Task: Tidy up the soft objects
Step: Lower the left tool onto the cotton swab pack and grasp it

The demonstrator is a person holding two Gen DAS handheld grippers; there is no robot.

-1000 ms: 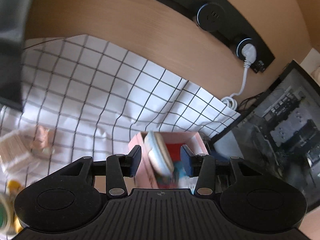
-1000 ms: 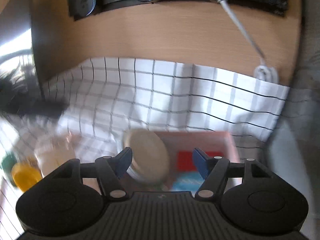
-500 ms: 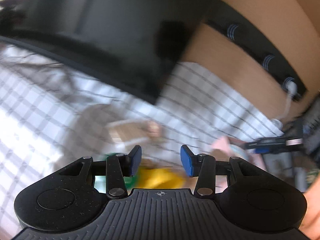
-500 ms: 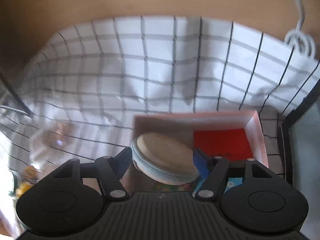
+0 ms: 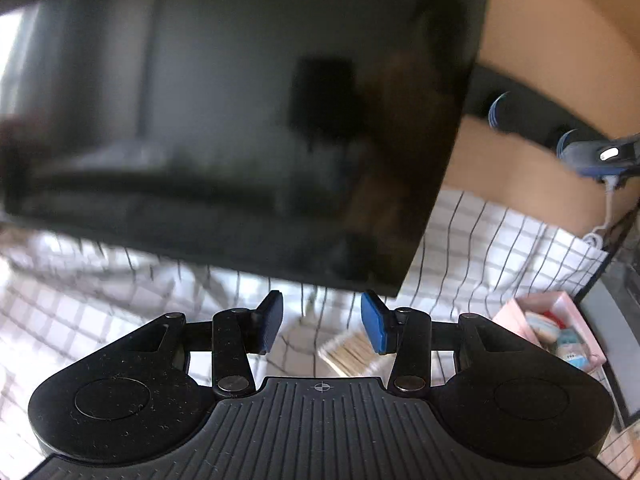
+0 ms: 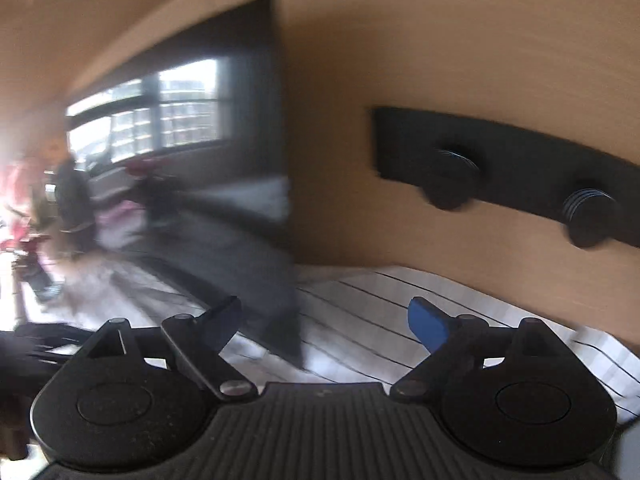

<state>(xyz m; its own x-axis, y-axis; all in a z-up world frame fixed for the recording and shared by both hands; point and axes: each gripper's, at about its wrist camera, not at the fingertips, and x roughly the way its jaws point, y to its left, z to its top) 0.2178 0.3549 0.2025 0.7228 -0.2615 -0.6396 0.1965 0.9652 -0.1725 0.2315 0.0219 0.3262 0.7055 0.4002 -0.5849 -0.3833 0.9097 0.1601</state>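
Observation:
My left gripper [image 5: 321,322] is open and empty, above the checked cloth [image 5: 500,256]. A beige ribbed soft item [image 5: 350,354] lies on the cloth just beyond its right finger. The pink box [image 5: 558,332] with soft items inside sits at the right in the left wrist view. My right gripper [image 6: 324,326] is open wide and empty, raised and pointing at the wooden back wall [image 6: 440,40]. The round beige pad and the pink box are out of the right wrist view.
A large dark monitor [image 5: 240,120] stands over the cloth and fills most of the left wrist view; it also shows in the right wrist view [image 6: 224,184]. A black socket strip [image 6: 512,168] is on the wall. A dark computer case [image 5: 616,320] stands right of the box.
The right gripper let go of the round beige pad over the pink box, then swung up and left toward the wall. The left gripper moved left toward the monitor.

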